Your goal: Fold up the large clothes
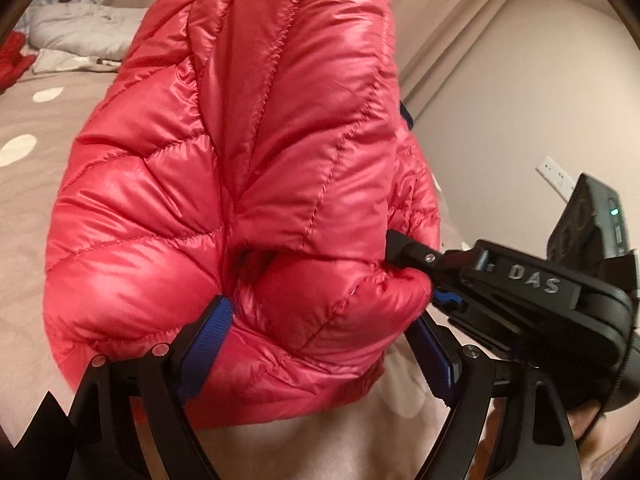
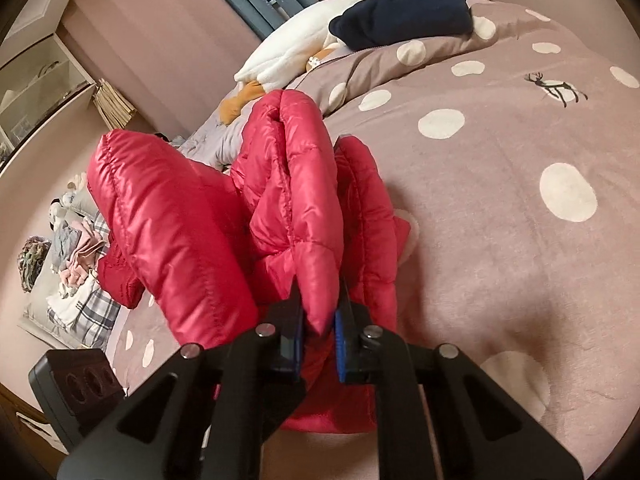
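Note:
A shiny red quilted puffer jacket hangs bunched in front of the left wrist camera, lifted above the bed. My left gripper has its blue-padded jaws spread around a thick fold of the jacket and grips it. My right gripper shows there too, clamped on the jacket's edge right beside the left one. In the right wrist view the jacket is bunched in folds over the bed, and my right gripper is shut on a narrow fold of it.
The bed has a pink-brown spotted cover. A white and a navy garment lie at its far end. A pile of clothes lies to the left. White bedding and a wall socket show in the left view.

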